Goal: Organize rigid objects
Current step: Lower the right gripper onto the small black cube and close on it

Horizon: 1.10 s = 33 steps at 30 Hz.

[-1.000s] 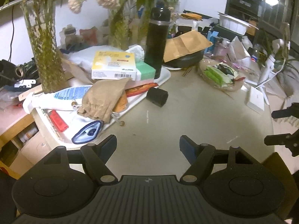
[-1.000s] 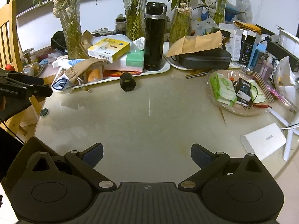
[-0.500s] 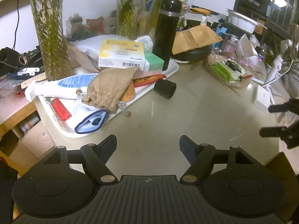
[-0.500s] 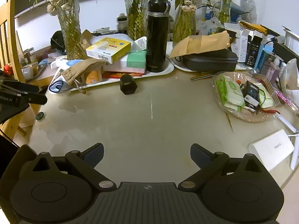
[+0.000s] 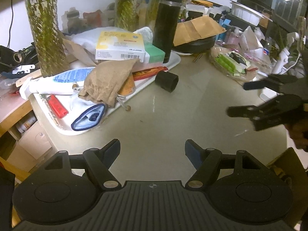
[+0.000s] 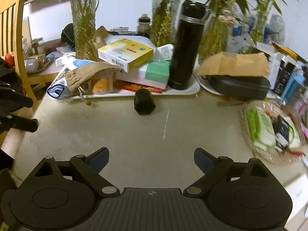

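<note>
1. Progress, as I judge it: the sorting has barely begun. A small black hexagonal cup (image 6: 144, 104) lies on its side on the bare tabletop (image 6: 134, 144), just in front of the white tray (image 6: 192, 90), and nothing is being carried.
2. Left gripper (image 5: 152, 150): its jaws stand spread with only table between them, hovering at the near edge, well short of the cup.
3. Right gripper (image 6: 151, 157): also spread and holding nothing, aimed roughly at the cup and the tray behind it.
4. The tray, left to right: a blue-edged white cloth item (image 6: 55, 91) at the left corner, a tan drawstring pouch (image 6: 84, 77) draped over a small orange-labelled packet (image 6: 101, 85), a white tube (image 5: 57, 79) behind, a yellow-and-white box (image 6: 125, 53) stacked on a green-and-white pack (image 6: 154, 73), a flat red package (image 6: 138, 87) underneath, and a tall black flask (image 6: 184, 46) upright at the right end.
5. Right of the tray, a dark case (image 6: 240, 86) sits on a plate under a brown envelope (image 6: 234, 63).
6. Far right, a clear dish (image 6: 250, 144) holds green-and-white packets and small dark items.
7. What remains, by my reading: the loose cup needs a place, likely on the tray or with the flask.
</note>
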Motion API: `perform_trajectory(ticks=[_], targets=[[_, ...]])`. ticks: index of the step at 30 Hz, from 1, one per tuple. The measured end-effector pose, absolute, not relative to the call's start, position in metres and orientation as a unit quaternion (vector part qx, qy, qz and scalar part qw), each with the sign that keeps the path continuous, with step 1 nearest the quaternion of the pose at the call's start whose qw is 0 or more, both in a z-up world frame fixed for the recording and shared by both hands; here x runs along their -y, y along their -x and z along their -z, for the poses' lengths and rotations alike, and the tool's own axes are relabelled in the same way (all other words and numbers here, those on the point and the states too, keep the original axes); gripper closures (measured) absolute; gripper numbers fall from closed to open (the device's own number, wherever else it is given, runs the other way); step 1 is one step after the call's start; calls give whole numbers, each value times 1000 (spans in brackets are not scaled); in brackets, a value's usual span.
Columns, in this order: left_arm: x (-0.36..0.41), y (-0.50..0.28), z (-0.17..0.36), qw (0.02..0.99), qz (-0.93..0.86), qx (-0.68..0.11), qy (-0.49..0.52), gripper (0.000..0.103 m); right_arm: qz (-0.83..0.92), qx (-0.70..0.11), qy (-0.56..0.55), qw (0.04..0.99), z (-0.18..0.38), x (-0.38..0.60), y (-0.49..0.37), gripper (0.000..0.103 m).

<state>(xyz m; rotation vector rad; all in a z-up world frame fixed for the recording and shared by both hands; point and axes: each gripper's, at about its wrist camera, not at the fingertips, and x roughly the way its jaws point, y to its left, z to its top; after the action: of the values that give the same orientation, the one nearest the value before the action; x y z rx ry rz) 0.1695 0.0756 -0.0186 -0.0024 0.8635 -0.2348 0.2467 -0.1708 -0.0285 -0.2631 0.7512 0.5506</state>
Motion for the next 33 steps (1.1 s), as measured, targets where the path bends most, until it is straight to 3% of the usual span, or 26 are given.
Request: perform_trajectory(ticks=[23,30,32,33], targets=[[-81,-176,22,893,102,-439,20,29,-281,-310,246,874,61,78,-320,17],[-83,-178,25,889,96,-448,23,29,-271,-304,282,869,82,57,-339,26],[-83,-178,25,888,96,-449,22,29,-266,-304,290,867,89,52,-343,33],[-83,-178,25,888,95,-450,22,29,-262,-304,295,867,92,51,-346,44]])
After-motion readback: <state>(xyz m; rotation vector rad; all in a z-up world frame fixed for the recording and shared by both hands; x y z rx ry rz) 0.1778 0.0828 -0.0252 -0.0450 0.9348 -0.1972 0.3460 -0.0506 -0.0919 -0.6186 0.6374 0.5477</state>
